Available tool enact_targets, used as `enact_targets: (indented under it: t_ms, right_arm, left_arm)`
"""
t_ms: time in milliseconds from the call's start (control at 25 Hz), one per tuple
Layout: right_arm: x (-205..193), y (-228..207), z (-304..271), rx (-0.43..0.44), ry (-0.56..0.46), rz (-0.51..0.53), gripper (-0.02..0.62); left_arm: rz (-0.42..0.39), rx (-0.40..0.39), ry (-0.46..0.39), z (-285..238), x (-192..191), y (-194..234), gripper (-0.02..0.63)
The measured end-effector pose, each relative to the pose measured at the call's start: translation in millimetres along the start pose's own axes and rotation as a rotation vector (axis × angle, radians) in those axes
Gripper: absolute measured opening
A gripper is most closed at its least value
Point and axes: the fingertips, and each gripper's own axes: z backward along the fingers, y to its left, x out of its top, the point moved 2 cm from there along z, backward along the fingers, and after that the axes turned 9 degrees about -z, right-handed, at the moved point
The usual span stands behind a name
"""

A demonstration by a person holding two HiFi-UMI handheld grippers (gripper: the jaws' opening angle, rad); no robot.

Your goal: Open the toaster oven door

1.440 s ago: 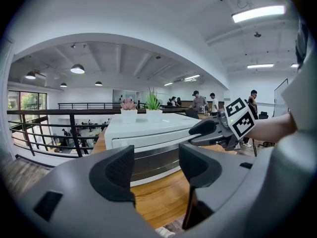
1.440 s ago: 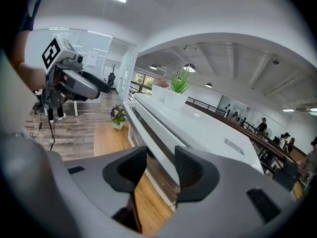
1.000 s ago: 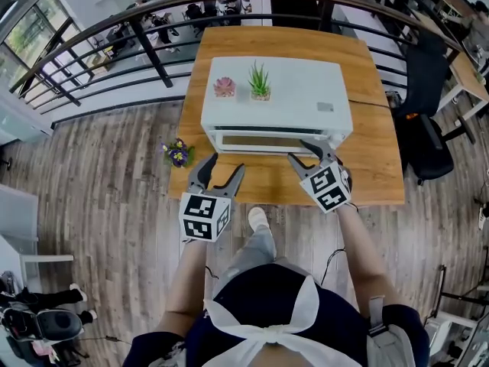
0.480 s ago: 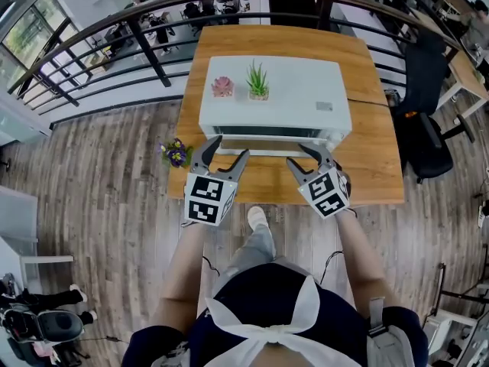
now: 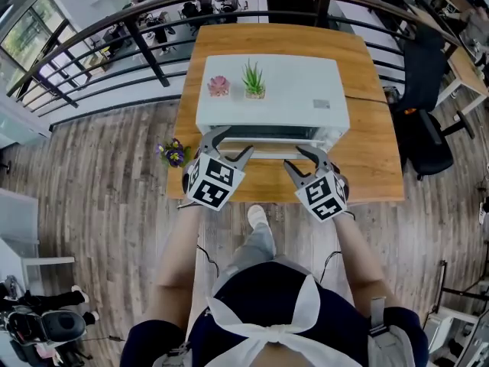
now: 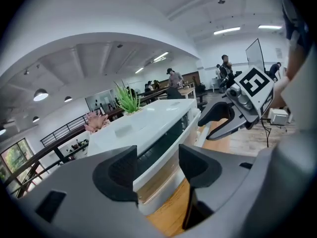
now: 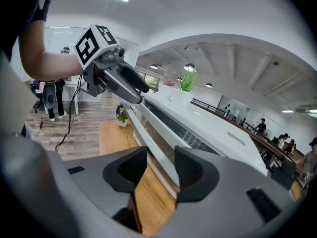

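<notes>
Standing at the front of a white box-shaped metal toaster oven (image 5: 283,90) set on a wooden tabletop (image 5: 370,155), with a gripper in each hand. Holding the grey two-jaw left gripper (image 5: 229,141) just before the oven's front left corner, jaws wide apart and clasping nothing. Seen along those jaws, only the oven's lower front edge and bare wood lie beyond the gap, with neither pad pressing on anything.

Holding the matching right gripper (image 5: 298,157) just before the oven's front right corner, jaws likewise spread and empty, aimed along the oven's front face and not closed round any part of it. Facing the oven's glass-fronted door (image 5: 263,134), shut against the body, lying between the two grippers and level with their tips. Cannot tell whether either tip touches it.

Noting on the oven's top, toward its left side, a small pink succulent (image 5: 218,86) and just beside it a spiky green plant (image 5: 254,80) in a pale pot, both upright. Noting off the oven's front left corner, near the left gripper, a little pot of purple flowers (image 5: 174,154) by the tabletop's edge. Seeing behind the oven a dark curved metal railing (image 5: 157,56), and to the oven's right, off the tabletop, a black office chair (image 5: 424,121) on the plank floor (image 5: 99,174).
</notes>
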Motion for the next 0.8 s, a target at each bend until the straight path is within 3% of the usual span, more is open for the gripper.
enact_targets:
  t_ms: [120, 360, 800]
  right_arm:
    - [-1.9, 2.4, 1.6, 0.002, 0.001, 0.002, 0.175]
    - [-5.4, 7.2, 3.6, 0.003, -0.003, 0.002, 0.175]
    - [-13.9, 17.5, 9.3, 0.006, 0.001, -0.004, 0.173]
  left_arm:
    - [-0.050, -0.058, 0.051, -6.8, -3.6, -4.5, 0.270]
    - [-0.144, -0.096, 0.121, -20.7, -7.7, -9.0, 0.267]
    - [-0.252, -0.143, 0.236, -27.7, -25.9, -25.2, 0.165]
